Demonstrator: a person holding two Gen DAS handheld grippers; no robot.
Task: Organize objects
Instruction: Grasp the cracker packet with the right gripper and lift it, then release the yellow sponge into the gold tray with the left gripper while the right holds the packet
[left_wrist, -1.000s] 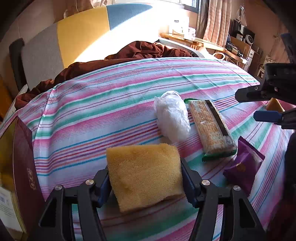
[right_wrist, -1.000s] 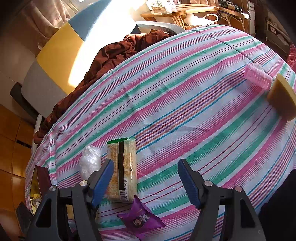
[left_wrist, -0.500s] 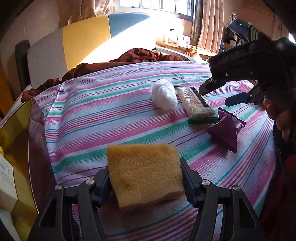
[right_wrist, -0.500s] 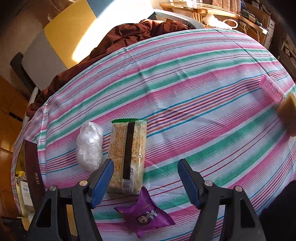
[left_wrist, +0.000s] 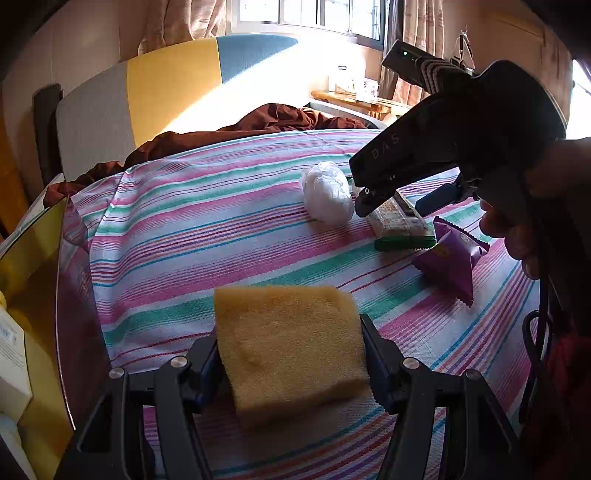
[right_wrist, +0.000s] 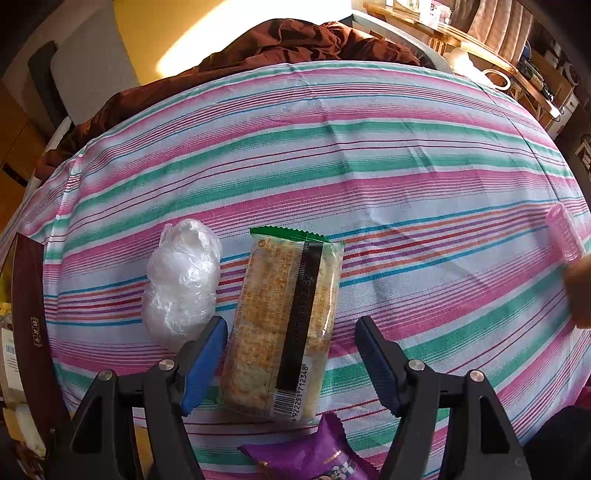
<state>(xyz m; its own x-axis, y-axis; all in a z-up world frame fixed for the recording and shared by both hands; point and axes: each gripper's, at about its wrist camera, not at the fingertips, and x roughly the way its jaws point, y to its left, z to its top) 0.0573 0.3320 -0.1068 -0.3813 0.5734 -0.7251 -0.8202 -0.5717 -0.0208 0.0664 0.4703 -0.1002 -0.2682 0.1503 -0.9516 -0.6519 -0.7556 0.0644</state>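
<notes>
— What are you working over?

— The striped counter. My left claw is clamping the yellow sponge above its near edge; my right claw is spreading wide over the cracker pack.

— What could go wrong?

— The pack is lying flat, its long axis running away from me, green end far — so I'm straddling its width. My left finger is sitting just beside the plastic bag, risking a snag, I'd judge; the purple pouch is crowding the near end.

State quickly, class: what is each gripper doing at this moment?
Left gripper: shut on the yellow sponge.
Right gripper: open, holding nothing, poised over the cracker packet.
</notes>
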